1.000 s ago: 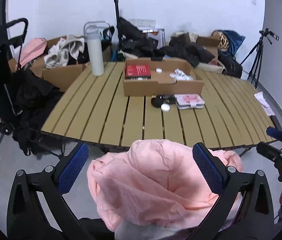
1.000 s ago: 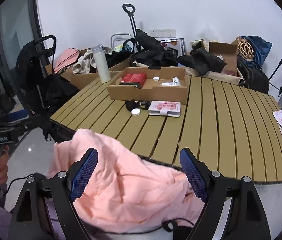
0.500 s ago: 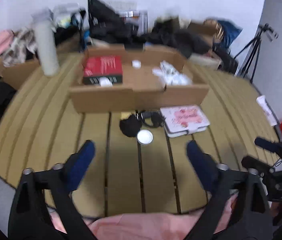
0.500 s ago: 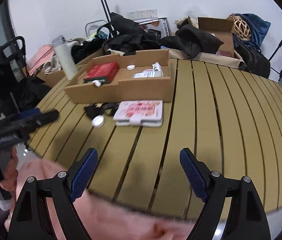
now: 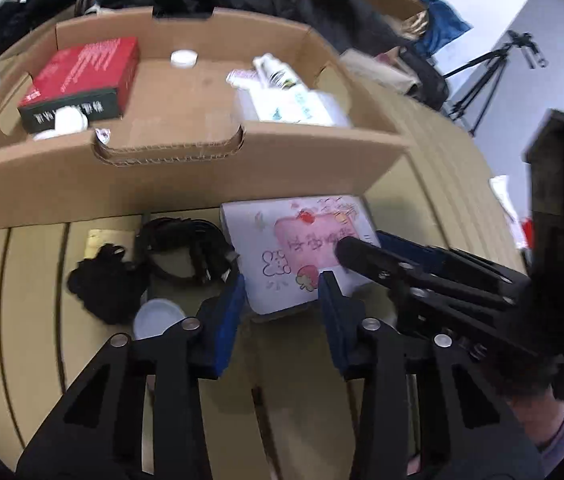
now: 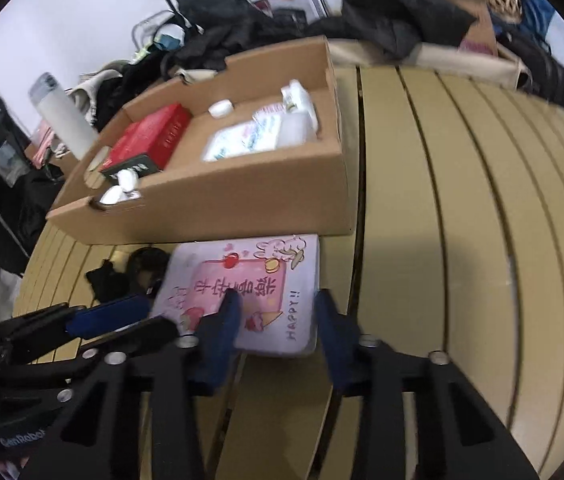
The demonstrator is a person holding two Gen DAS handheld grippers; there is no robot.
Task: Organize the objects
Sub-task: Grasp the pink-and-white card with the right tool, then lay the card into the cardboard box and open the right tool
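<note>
A white flat case with a pink picture (image 5: 282,264) lies on the slatted table in front of an open cardboard box (image 5: 186,172). My left gripper (image 5: 282,300) is open, its fingers on either side of the case's near left corner. My right gripper (image 6: 276,312) is open around the case (image 6: 250,280) at its near right edge. Its fingers (image 5: 402,264) also show over the case's right side in the left wrist view. Neither gripper grips it. A black cable bundle (image 5: 186,248), a black pouch (image 5: 102,284) and a white lid (image 5: 158,316) lie left of the case.
The box holds a red and black carton (image 5: 78,80), white caps, a white bottle (image 6: 302,108) and packets. A white flask (image 6: 62,116) stands at the table's left. Dark clothes, bags and boxes pile up behind the table. A tripod (image 5: 490,68) stands at the far right.
Both grippers have moved forward and down from above the pink garment to the white case on the table. Their jaws have narrowed from wide open.
</note>
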